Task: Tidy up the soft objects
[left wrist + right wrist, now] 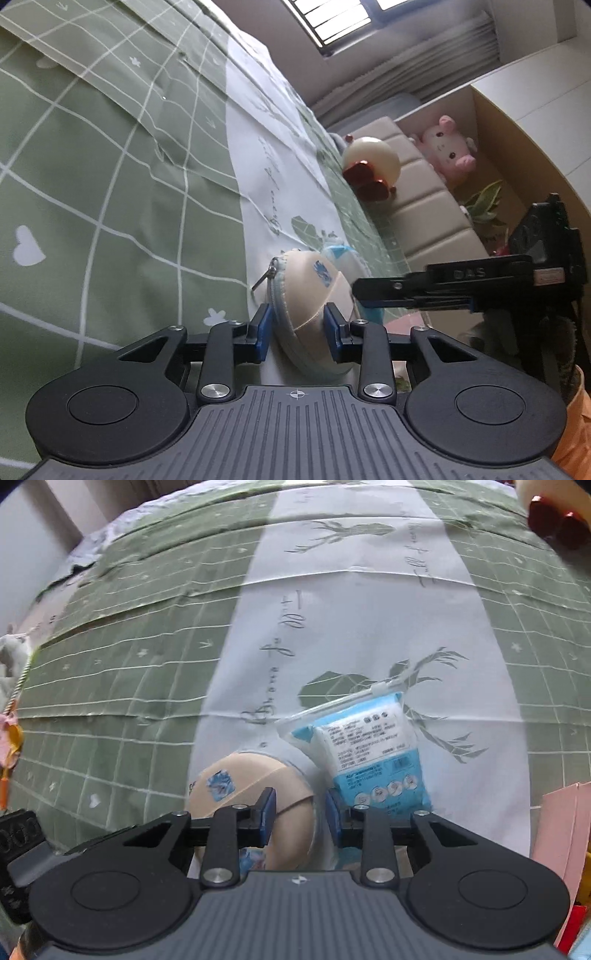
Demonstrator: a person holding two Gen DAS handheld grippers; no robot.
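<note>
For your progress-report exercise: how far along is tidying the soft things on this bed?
Done: nothing visibly sorted. In hand: the round beige zipped pouch sits between the left gripper fingers; the right gripper hovers over it. Left: the blue-and-white tissue pack and cream round plush toy.

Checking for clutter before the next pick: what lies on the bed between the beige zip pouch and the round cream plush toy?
Nothing: in the left wrist view only bare bedspread runs from the pouch to the toy.

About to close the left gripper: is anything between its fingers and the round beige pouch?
Nothing visible. The round beige pouch already sits between the left gripper fingers on the bedspread. The right gripper hovers just right of it, and the tissue pack lies behind.
</note>
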